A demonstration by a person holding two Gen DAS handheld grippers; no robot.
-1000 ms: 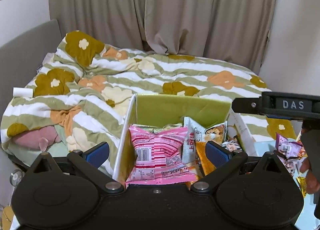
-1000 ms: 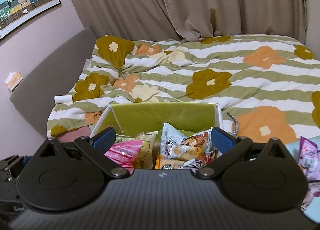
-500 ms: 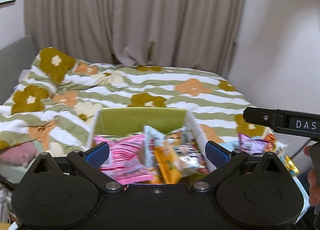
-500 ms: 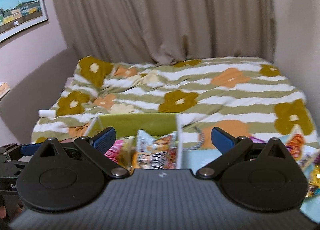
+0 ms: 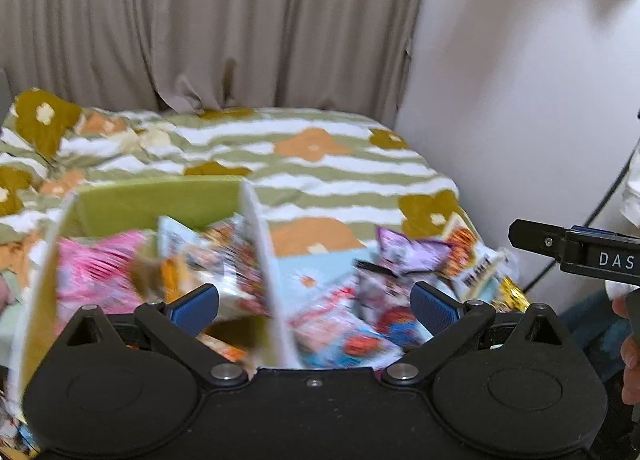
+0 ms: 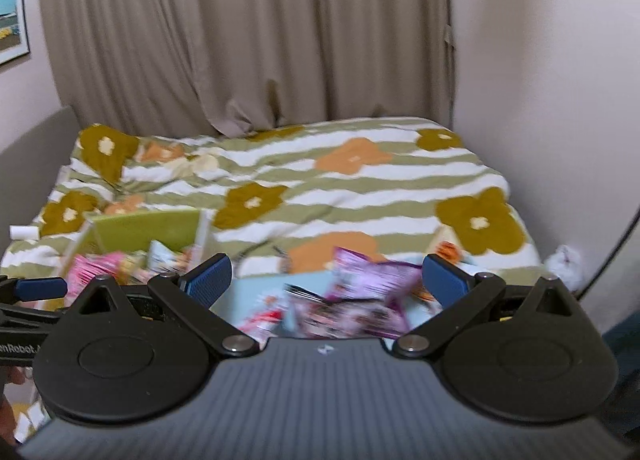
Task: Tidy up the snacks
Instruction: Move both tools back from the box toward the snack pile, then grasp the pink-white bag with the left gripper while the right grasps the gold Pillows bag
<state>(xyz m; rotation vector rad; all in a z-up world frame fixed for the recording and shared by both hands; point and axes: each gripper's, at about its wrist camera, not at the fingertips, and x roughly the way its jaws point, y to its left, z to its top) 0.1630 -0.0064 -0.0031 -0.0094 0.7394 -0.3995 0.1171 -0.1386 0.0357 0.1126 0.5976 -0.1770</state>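
Note:
A green-lined box (image 5: 156, 201) holds several snack packets, among them a pink one (image 5: 96, 272). It also shows in the right wrist view (image 6: 140, 225). Loose packets lie on a light blue surface (image 5: 296, 272) to its right, including a purple one (image 5: 404, 256) (image 6: 372, 272). My left gripper (image 5: 314, 304) is open and empty above the box's right wall. My right gripper (image 6: 326, 278) is open and empty above the loose pile; it also shows at the right edge of the left wrist view (image 5: 576, 256). Both views are blurred.
A bed with a green-striped flowered quilt (image 6: 320, 179) lies behind the box. Beige curtains (image 6: 240, 39) hang at the back and a pale wall (image 5: 520, 99) stands on the right. A framed picture (image 6: 10, 19) hangs on the left wall.
Both grippers have swung to the right, away from the box and towards the loose snack pile. Both stay open and empty.

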